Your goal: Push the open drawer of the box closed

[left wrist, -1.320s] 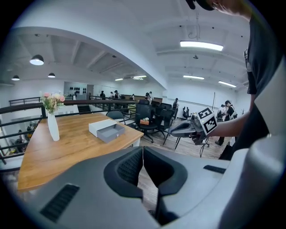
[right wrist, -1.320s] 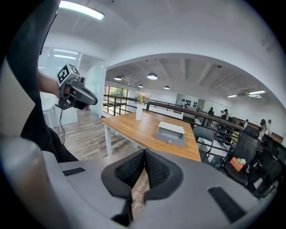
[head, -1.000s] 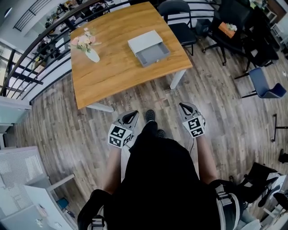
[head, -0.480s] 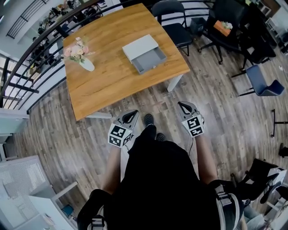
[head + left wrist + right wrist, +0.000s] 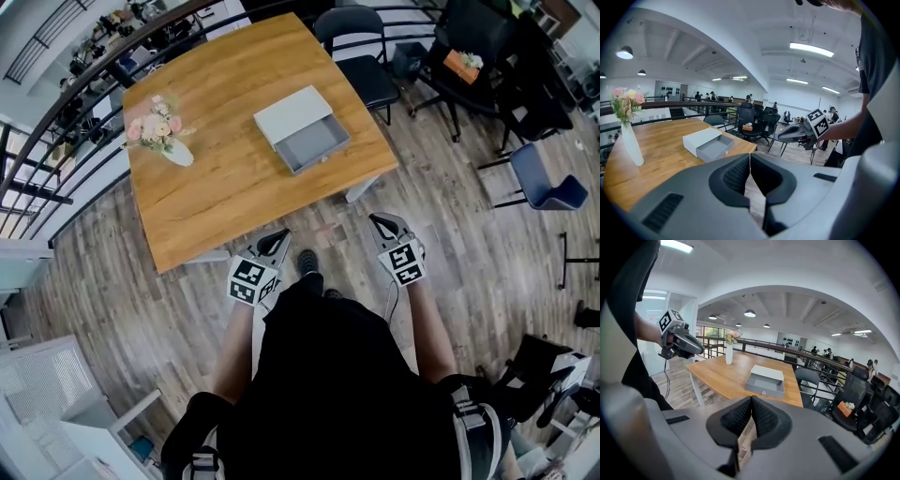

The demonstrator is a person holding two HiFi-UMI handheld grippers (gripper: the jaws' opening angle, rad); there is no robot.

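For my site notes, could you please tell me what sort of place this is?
Probably an open-plan office, perhaps on a mezzanine: a black office chair, a wooden table beside a railing, and ceiling strip lights.

We find the left gripper and the right gripper held low in front, well apart, both pointing forward. Each gripper's jaws are closed together, with nothing between them.
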